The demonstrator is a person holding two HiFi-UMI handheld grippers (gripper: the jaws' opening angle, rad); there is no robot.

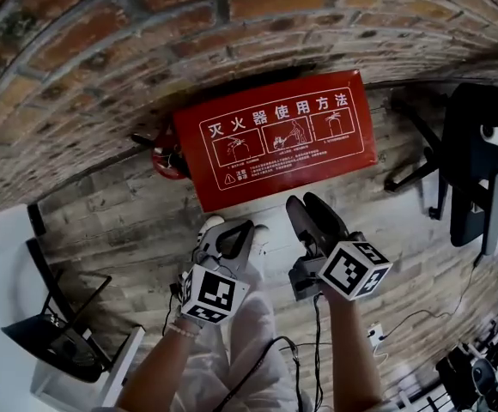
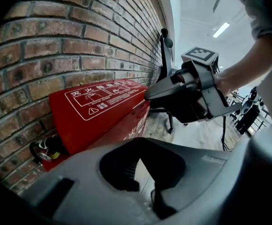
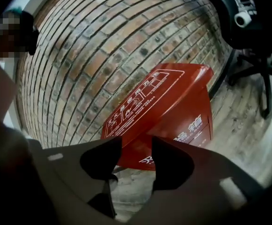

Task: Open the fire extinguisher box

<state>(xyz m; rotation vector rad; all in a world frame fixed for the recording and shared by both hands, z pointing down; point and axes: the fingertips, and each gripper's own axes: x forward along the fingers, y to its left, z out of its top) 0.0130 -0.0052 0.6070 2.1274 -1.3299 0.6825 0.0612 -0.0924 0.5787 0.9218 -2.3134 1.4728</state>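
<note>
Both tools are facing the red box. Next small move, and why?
Probably ease the right tool forward to the front edge of the lid of the red box: the lid lies shut, and the tool's jaws stand apart, empty, short of it.

Right gripper [image 1: 306, 204] wide; left gripper [image 1: 232, 230] unclear.

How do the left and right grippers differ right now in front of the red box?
The right gripper looks dark and reaches nearer the red box; the left gripper looks paler grey and sits farther back. Both are open, empty and aimed at the closed box.
</note>
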